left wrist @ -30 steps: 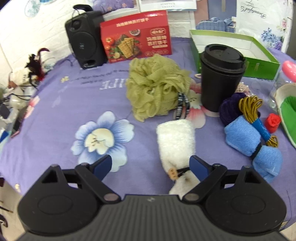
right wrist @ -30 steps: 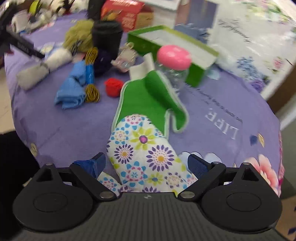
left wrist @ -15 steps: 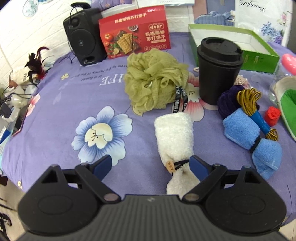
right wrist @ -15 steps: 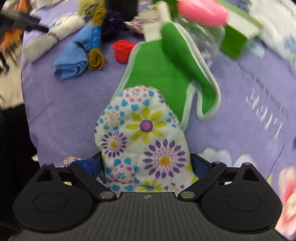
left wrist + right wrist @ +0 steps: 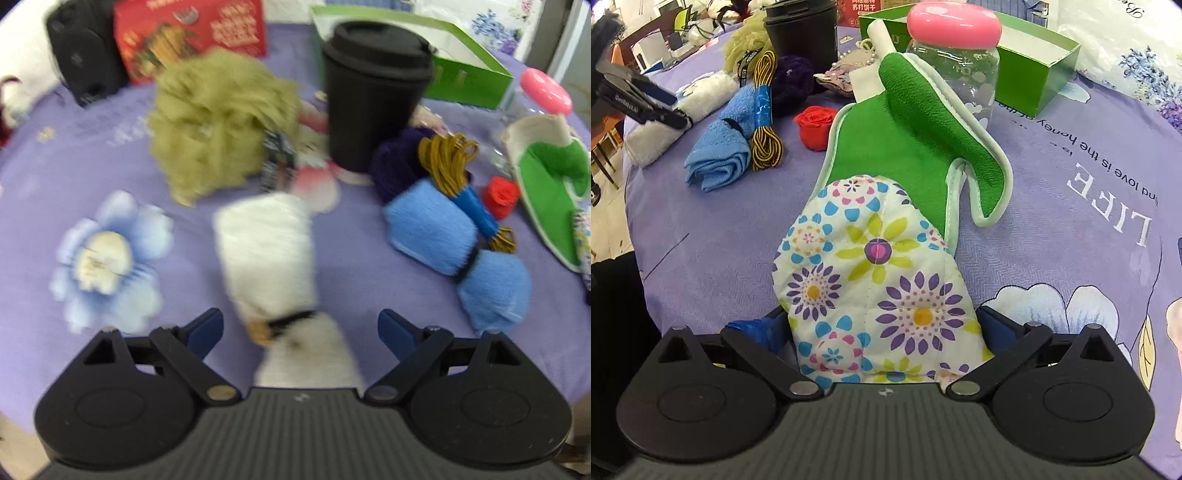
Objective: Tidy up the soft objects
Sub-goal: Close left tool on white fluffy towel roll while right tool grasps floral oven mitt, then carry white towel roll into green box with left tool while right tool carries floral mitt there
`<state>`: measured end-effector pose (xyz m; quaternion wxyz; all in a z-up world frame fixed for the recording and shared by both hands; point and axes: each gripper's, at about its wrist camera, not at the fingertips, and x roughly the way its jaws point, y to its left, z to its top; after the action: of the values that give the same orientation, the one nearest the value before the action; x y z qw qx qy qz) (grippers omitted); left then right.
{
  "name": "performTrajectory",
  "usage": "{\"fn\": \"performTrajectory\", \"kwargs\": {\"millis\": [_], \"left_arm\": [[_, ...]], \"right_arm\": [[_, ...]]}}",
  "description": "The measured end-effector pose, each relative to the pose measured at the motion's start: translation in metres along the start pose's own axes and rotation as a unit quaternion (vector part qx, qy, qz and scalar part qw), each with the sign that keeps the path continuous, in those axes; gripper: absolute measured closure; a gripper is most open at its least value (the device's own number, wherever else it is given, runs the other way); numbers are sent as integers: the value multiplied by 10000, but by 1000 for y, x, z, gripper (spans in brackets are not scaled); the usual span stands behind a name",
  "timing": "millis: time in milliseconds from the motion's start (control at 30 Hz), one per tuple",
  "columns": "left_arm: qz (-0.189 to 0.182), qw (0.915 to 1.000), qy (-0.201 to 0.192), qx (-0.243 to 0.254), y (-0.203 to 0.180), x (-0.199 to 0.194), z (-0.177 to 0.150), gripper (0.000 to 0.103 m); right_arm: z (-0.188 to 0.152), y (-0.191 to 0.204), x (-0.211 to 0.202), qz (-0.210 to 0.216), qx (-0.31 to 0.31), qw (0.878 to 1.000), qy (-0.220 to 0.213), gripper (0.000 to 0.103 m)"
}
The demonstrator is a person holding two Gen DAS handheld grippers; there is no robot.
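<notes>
The left gripper (image 5: pixel 301 328) hangs over a purple flower-printed tablecloth (image 5: pixel 110 155) with its blue-padded jaws spread wide, and a rolled white fluffy towel bound by a dark band (image 5: pixel 269 251) lies between them; the pads stand clear of the towel on both sides, so nothing is grasped. This view is blurred. Beyond the towel sits an olive-green mesh bath pouf (image 5: pixel 218 118), and to its right a black lidded plastic cup (image 5: pixel 375 92) stands upright. Just right of the towel lies a rolled light-blue towel tied in the middle (image 5: pixel 458 251), with a yellow-and-black cord bundle wrapped in blue tape (image 5: pixel 448 158) resting across its far end, a dark purple yarn ball (image 5: pixel 395 166) behind it and a small red fabric rose (image 5: pixel 500 194) beside it. A black speaker (image 5: pixel 81 51) and a red biscuit box (image 5: pixel 192 33) stand at the back. In the right wrist view, the right gripper (image 5: pixel 882 328) has its jaws apart around the floral quilted end of an oven mitt with green lining (image 5: pixel 879 280), which lies flat on the cloth; whether the pads press on the mitt cannot be told. The mitt's green cuff reaches up against a clear plastic jar with a pink lid (image 5: pixel 955 55), in front of an open green cardboard box (image 5: pixel 1034 62)
</notes>
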<state>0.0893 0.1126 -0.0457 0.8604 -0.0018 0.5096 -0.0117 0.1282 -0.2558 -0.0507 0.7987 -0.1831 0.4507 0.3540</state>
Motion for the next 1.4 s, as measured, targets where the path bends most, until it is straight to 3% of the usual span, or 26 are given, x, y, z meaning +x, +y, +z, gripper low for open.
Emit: {"fn": "performTrajectory", "kwargs": {"millis": [200,267,300,400,467,533,600,867,1000,1167,1300,1400], "left_arm": [[116,9998,116,57,-8,13,-7,17],[20,9999,147,-41,-5,9,-6,37],[66,9999,120,-56,-4,6,-6,55],[103,9998,101,-101,-3,0,-7,64],[141,9999,26,-88,-3,-6,-11,65],[91,9998,-50,-146,1,-13,-13,65],[96,9996,-153,-205,5,-22,-13,65],[1,9973,-723,-134,15,-77,7,66],[-143,9956,-926,-72,19,-98,40,65],[-176,9905,-1346,200,14,-111,116,65],[-224,9859,-1589,477,-3,-99,193,65],[-376,9863,-1482,626,-17,-73,248,65]], "right_arm": [[-5,3,-2,-44,79,9998,-162,12],[-6,1,-1,-46,129,9996,-256,12],[-7,1,-2,-72,155,9995,-274,13],[-11,7,-8,-222,288,9989,-280,19],[-15,13,-15,-331,349,9983,-324,32],[-19,19,-26,-397,387,9977,-386,64],[-24,22,-36,-481,466,9968,-436,74],[-15,26,-83,-533,807,9893,-1093,78],[16,15,-109,-646,791,9828,-1539,78],[81,-15,-133,-921,708,9704,-2117,78],[152,-53,-122,-1069,694,9654,-2275,77],[204,-81,-96,-933,743,9689,-2170,77]]}}
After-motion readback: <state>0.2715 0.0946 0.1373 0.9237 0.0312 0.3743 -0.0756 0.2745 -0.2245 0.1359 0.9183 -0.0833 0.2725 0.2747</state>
